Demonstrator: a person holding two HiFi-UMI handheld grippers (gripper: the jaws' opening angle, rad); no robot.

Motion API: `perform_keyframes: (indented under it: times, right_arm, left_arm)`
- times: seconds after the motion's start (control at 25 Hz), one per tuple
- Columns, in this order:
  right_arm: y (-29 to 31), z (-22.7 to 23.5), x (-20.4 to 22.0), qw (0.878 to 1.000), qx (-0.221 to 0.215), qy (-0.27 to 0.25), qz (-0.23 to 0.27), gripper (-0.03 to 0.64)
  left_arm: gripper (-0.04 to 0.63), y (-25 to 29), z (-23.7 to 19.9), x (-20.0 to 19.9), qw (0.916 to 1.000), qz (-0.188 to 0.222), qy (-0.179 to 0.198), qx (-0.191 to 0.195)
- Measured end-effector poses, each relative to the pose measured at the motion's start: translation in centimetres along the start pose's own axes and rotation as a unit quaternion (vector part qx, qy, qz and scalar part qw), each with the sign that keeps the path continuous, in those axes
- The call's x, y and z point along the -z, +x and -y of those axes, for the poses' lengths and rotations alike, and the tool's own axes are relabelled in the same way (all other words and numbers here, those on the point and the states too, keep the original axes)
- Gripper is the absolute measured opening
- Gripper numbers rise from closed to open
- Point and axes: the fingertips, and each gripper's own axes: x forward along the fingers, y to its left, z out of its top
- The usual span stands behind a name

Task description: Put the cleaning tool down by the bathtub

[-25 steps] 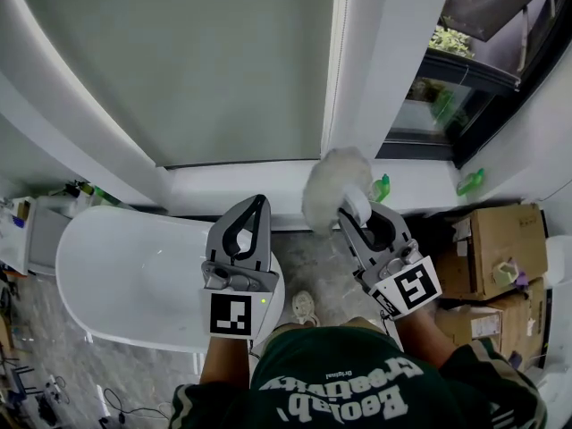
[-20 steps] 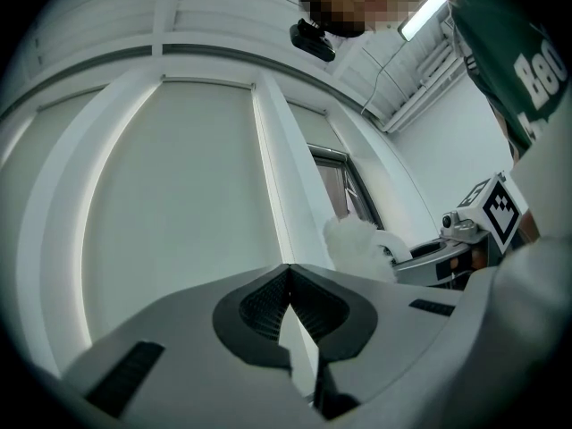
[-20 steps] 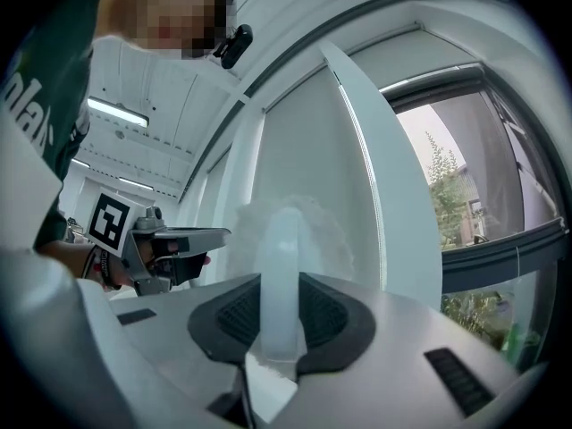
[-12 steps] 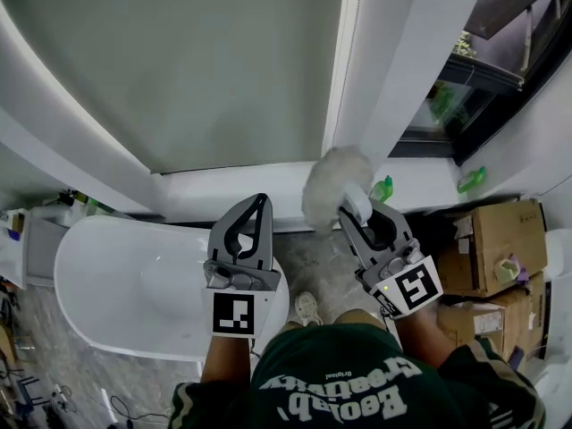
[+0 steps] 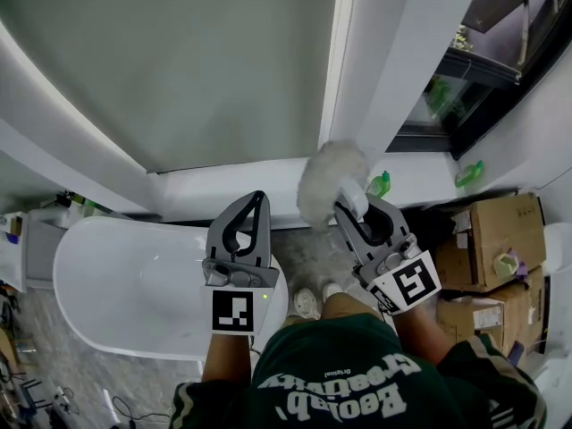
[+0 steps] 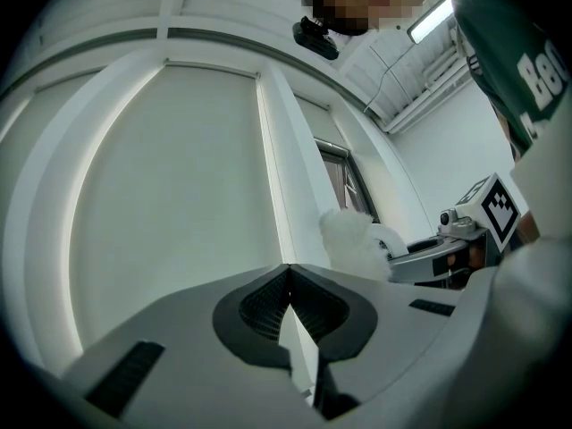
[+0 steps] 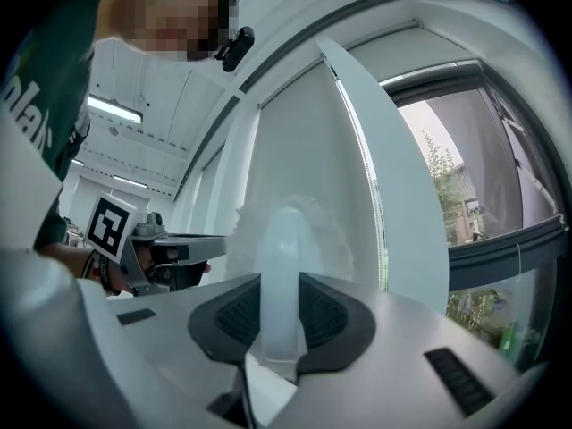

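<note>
The cleaning tool is a white duster with a fluffy head (image 5: 329, 182) and a pale plastic handle (image 7: 281, 280). My right gripper (image 5: 356, 209) is shut on that handle and holds the head up in front of the window ledge. In the right gripper view the fluffy head (image 7: 308, 226) rises just past the jaws. My left gripper (image 5: 260, 198) is shut with nothing in it and hovers over the right end of the white oval bathtub (image 5: 125, 280). From the left gripper view (image 6: 288, 271) the duster head (image 6: 351, 239) and the right gripper (image 6: 465, 244) show at the right.
A white window ledge (image 5: 223, 186) runs across behind the tub. Two green spray bottles (image 5: 382, 185) (image 5: 469, 174) stand near it. Cardboard boxes (image 5: 500, 239) are stacked at the right, and a small cabinet (image 5: 22, 239) with clutter stands at the left. The person's shoes (image 5: 308, 304) are on the stone floor.
Both grippers stay almost where they were. The duster head has drifted slightly left and up. A second shoe has come into view below the grippers.
</note>
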Motion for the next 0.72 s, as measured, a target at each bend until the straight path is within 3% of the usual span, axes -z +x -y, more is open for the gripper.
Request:
perform_keyframes:
  times: [0.36,0.72]
  right_arm:
    - [2.3,-0.5,-0.2,0.998,-0.055,-0.001,0.006,0.095]
    - [6.9,-2.6,-1.3,0.987,-0.157,0.001,0.023,0.095]
  left_arm:
    - [0.008,-0.3,-1.0,-0.3,0.9948,-0.026,0.084,-0.052]
    - [0.008,-2.6,-5.0,0.2,0.9798,-0.061,0.058,-0.181]
